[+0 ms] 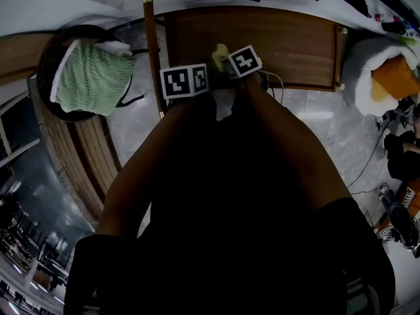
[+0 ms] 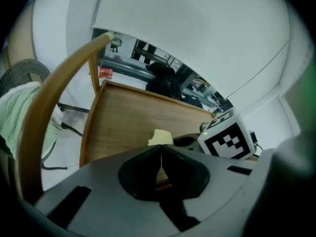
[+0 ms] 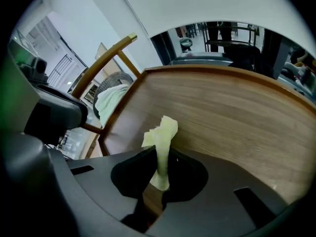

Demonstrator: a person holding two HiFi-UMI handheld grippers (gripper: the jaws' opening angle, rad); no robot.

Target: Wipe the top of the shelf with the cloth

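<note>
**Q:** Right gripper (image 3: 159, 176): what is held in it?

**A:** A pale yellow cloth (image 3: 162, 132) is pinched between its closed jaws. A crumpled tuft is seen sticking out ahead of the tips.

**Q:** And the left gripper (image 2: 160, 157)?

**A:** Its jaws are pressed together on nothing. It is held just beside the right gripper, on that tool's left.

**Q:** Where is the surface to be wiped?

**A:** The wooden shelf top (image 3: 237, 107) is spread out ahead of and below the jaws, with its near edge closest to the tool. Whether the cloth is touching the wood cannot be told.

**Q:** How is the step best done?

**A:** The tuft should probably be lowered until it is flattened against the wood, while the jaw tips are held clear so nothing is scraped. A firm pinch is advised, since drag could pull the cloth free. Only a little cloth is exposed, so overlapping strokes would be needed from the near edge to the far rim. The basket (image 1: 47, 54) far to the tool's left, with a green towel (image 1: 92, 77) in it, need not be disturbed.
</note>
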